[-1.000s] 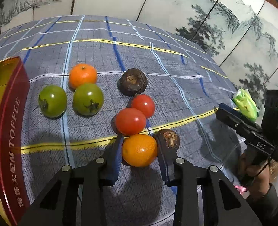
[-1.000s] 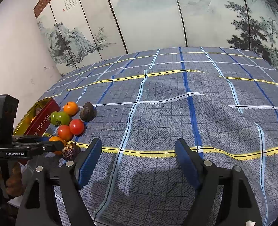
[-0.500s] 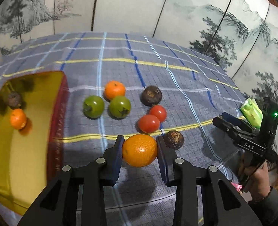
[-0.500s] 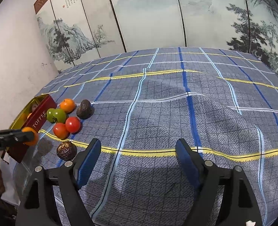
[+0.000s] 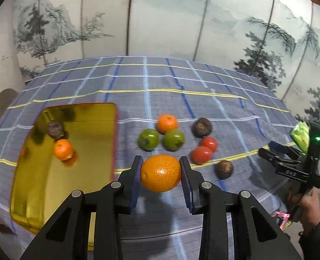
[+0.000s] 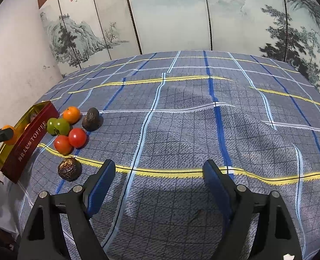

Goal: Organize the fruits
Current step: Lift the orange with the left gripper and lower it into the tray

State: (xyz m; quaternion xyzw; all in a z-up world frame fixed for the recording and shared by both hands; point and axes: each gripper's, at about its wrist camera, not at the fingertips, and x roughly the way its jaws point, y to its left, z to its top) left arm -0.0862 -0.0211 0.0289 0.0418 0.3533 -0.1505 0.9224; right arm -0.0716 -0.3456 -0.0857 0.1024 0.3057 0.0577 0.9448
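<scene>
A round, dimpled orange [image 5: 161,173] is clamped across its widest part between the blue pads of the left tongs [image 5: 161,174], held clear above the blue plaid tablecloth [image 5: 181,99] of the table and just right of the gold-lined red toffee tin [image 5: 114,130]. It is judged firm but slightly yielding, with a smooth, curved skin that could slip if it were gripped off-centre; a hold across the middle suits it. A smaller orange mandarin [image 5: 63,149] and a dark wrinkled fruit [image 5: 55,129] are seen lying in the tin. The right tongs [image 6: 159,186] are spread wide, with nothing between them.
</scene>
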